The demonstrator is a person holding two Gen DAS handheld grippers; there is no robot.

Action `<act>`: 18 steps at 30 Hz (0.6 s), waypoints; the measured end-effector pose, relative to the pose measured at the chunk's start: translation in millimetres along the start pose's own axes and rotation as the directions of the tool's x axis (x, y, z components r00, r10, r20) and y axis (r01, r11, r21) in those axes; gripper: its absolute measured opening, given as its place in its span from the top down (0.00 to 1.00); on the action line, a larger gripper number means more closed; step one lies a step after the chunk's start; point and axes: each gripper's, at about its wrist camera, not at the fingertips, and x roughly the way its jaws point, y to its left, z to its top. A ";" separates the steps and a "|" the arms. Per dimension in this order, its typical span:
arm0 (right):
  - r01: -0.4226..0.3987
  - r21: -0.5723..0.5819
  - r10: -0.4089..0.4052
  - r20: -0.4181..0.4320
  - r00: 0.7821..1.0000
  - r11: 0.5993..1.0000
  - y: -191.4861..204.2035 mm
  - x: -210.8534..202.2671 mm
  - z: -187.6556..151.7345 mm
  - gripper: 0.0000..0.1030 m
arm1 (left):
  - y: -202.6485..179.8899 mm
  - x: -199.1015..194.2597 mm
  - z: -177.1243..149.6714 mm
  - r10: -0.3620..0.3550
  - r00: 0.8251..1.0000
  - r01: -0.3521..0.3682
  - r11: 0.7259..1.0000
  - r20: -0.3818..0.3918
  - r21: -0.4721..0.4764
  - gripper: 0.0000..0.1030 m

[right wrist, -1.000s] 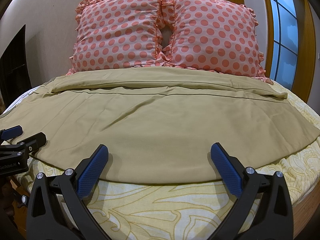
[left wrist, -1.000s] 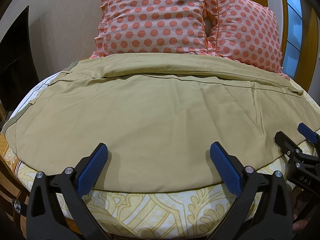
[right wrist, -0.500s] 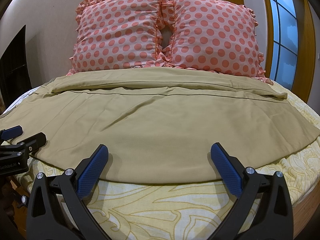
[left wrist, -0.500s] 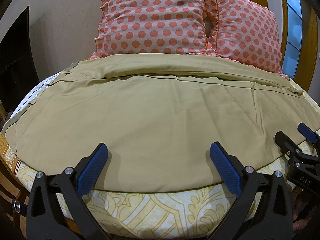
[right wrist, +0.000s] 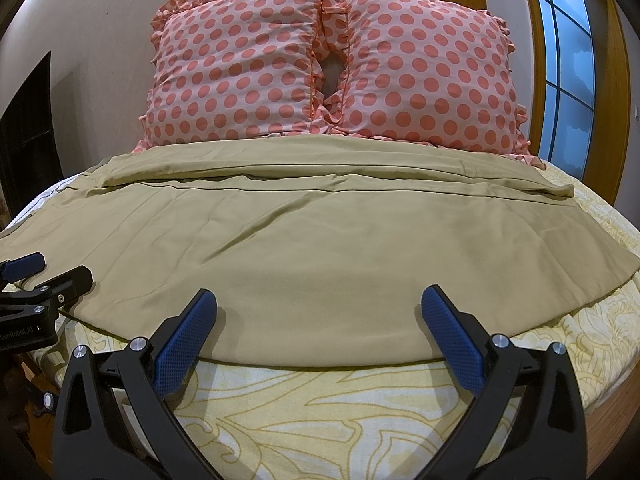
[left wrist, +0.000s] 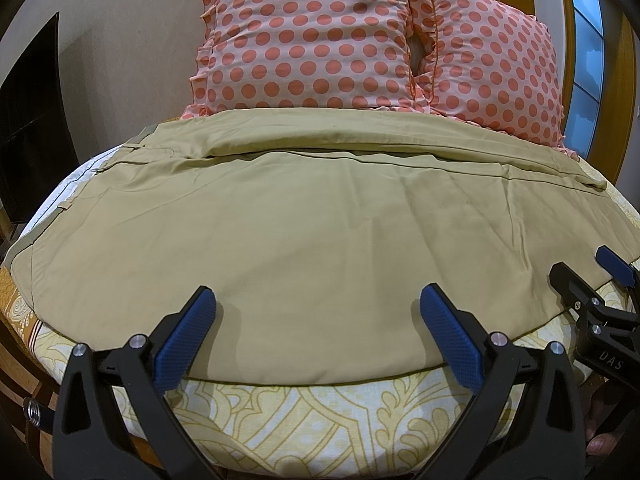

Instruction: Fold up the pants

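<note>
Tan pants [left wrist: 320,240] lie spread flat across the bed, waistband to the left and leg ends to the right, also seen in the right wrist view [right wrist: 320,240]. My left gripper [left wrist: 318,312] is open, its blue pads over the pants' near edge, holding nothing. My right gripper [right wrist: 318,312] is open over the near edge further right, also empty. The right gripper shows at the right edge of the left wrist view [left wrist: 588,280]; the left gripper shows at the left edge of the right wrist view [right wrist: 48,272].
Two pink polka-dot pillows [right wrist: 328,68] stand against the wall behind the pants. The bed has a yellow patterned sheet [right wrist: 320,412] with its front edge just below the grippers. A window [right wrist: 568,72] is at the right, a dark panel [left wrist: 28,120] at the left.
</note>
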 end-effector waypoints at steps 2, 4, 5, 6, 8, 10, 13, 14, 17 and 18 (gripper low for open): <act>0.000 0.000 0.000 0.000 1.000 1.000 0.8 1.2 -0.3 0.01 | -0.1 0.0 0.3 0.000 1.000 0.000 1.000 0.000 0.000 0.02; 0.001 0.000 -0.001 0.000 1.000 1.000 1.6 2.8 -0.2 0.01 | -0.1 0.0 0.2 0.000 1.000 0.000 1.000 0.000 0.000 0.02; 0.001 0.000 -0.001 0.000 1.000 1.000 2.0 3.4 -0.3 0.01 | -0.2 0.2 0.5 0.000 1.000 0.000 1.000 -0.001 0.000 0.02; 0.000 0.000 0.000 -0.001 1.000 1.000 2.4 4.4 0.0 0.01 | -0.1 0.0 0.3 0.000 1.000 0.000 1.000 0.000 0.000 0.02; 0.001 0.000 -0.001 0.001 1.000 1.000 3.3 5.6 -0.3 0.01 | -0.2 0.1 0.5 0.000 1.000 0.000 1.000 0.001 0.000 0.02; 0.001 0.000 -0.001 0.002 1.000 1.000 1.1 0.0 0.0 0.01 | -0.1 -0.1 0.3 0.000 1.000 0.000 1.000 0.002 0.000 0.02; 0.000 0.000 0.000 0.002 1.000 1.000 5.9 0.1 -6.7 0.01 | -0.2 0.1 0.5 0.000 1.000 0.000 1.000 0.000 0.000 0.02; 0.001 0.000 -0.001 0.001 1.000 1.000 7.5 0.2 -8.9 0.01 | -0.1 -0.1 0.1 0.000 1.000 0.000 1.000 0.001 0.000 0.02; -0.015 -0.011 0.015 -0.009 1.000 1.000 2.4 2.5 -7.5 0.01 | 0.2 -0.5 0.4 -0.004 1.000 0.004 1.000 0.006 0.003 0.02; -0.037 -0.018 0.036 -0.046 0.998 0.999 -0.6 3.9 -3.7 0.01 | 1.0 -0.7 2.0 -0.010 1.000 0.010 1.000 -0.002 0.005 0.02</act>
